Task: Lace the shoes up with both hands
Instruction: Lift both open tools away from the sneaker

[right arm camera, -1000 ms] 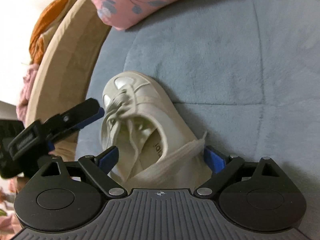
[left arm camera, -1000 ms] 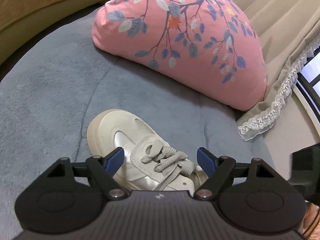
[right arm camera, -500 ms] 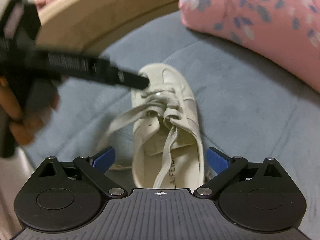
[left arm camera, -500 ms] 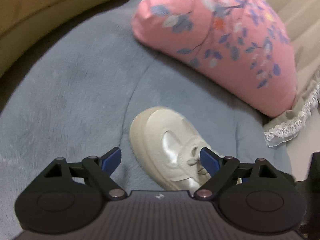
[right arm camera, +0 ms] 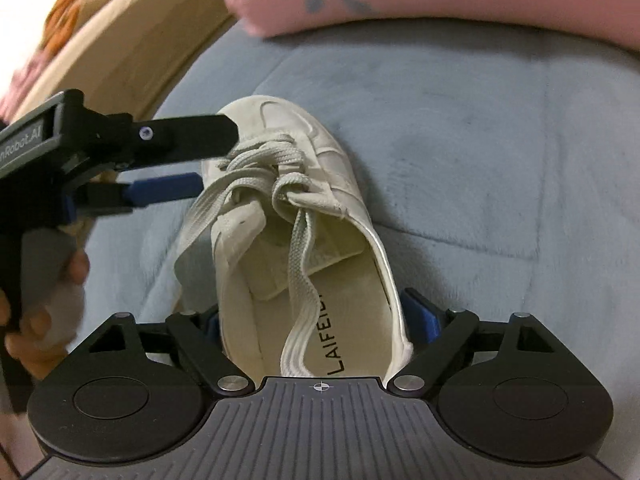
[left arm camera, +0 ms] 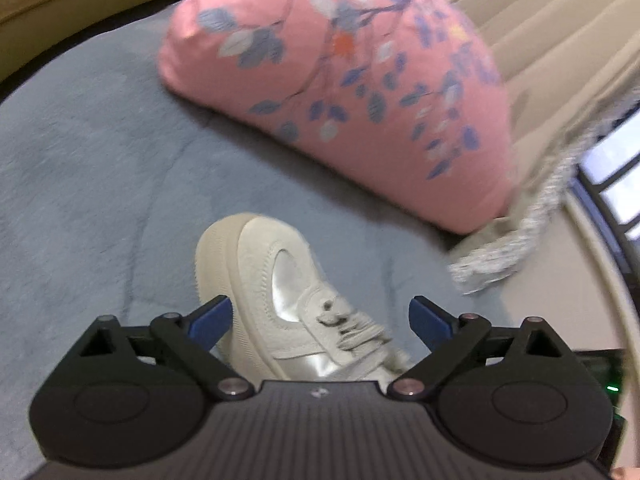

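A cream low-top shoe [right arm camera: 320, 152] lies on a grey-blue blanket [right arm camera: 500, 152], toe pointing away. Its grey laces [right arm camera: 264, 168] are crossed loosely over the tongue. One lace end [right arm camera: 300, 300] trails into the shoe over the insole, and the other [right arm camera: 192, 236] hangs down the shoe's left side. My right gripper [right arm camera: 316, 316] is open, with the shoe's heel between its fingers. My left gripper [right arm camera: 216, 164] reaches in from the left, open, its fingertips beside the crossed laces. In the left wrist view the shoe [left arm camera: 260, 264] lies between the open left gripper's [left arm camera: 320, 320] blue pads.
A pink floral pillow [left arm camera: 340, 80] lies beyond the shoe, with lace-trimmed beige cloth [left arm camera: 520, 248] to its right. A tan cushioned edge [right arm camera: 120, 52] borders the blanket at the left. A person's hand [right arm camera: 40, 320] holds the left gripper's handle.
The right gripper has moved closer, so the heel now sits between its fingers. The left gripper has shifted down toward the crossed laces. Both stay open.
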{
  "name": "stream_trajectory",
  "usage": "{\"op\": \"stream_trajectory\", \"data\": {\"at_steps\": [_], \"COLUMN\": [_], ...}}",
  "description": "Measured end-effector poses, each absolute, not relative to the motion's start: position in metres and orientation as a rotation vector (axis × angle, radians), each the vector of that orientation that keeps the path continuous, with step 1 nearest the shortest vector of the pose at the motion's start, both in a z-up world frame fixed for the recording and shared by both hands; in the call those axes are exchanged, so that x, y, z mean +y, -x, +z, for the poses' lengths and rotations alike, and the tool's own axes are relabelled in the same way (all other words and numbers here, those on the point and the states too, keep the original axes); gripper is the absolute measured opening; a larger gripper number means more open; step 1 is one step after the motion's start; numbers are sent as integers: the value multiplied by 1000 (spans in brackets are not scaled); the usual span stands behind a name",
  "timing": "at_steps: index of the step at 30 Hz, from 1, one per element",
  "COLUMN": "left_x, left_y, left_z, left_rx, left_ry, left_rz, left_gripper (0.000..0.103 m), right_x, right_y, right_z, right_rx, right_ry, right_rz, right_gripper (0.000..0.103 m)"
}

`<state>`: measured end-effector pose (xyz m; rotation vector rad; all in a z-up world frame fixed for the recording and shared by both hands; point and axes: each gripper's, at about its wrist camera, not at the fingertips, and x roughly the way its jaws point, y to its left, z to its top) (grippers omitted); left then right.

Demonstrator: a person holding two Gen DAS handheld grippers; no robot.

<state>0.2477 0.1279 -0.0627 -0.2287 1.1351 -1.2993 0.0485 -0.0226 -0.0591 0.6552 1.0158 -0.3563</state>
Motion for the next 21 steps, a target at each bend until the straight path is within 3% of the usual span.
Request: {"op": "stream_trajectory", "data": {"at_steps": [7, 10, 16, 19, 21], "left_x": [134, 153, 182, 181, 179], "left_y": [-249, -263, -254, -230, -208], "left_z": [-42, -33, 2, 15, 19], "left_rx": [1135, 1138, 886, 800, 773], "left_ry": [226, 212, -104, -227, -300], "left_rz": [-1332, -1209, -1039, -1109, -1197], "left_gripper": [90, 90, 86, 75, 58], "right_x": [-26, -2, 20, 21, 21], "right_y": [-13, -21, -42, -40, -39], "right_z": [-72, -74, -30, -2, 4], "right_rx": [799, 790, 822, 825, 842], "right_ry": [-1115, -1102, -681, -350, -154], "right_rz": [-479, -530, -383, -408, -430], "right_gripper": [88, 89, 95, 95, 95]}}
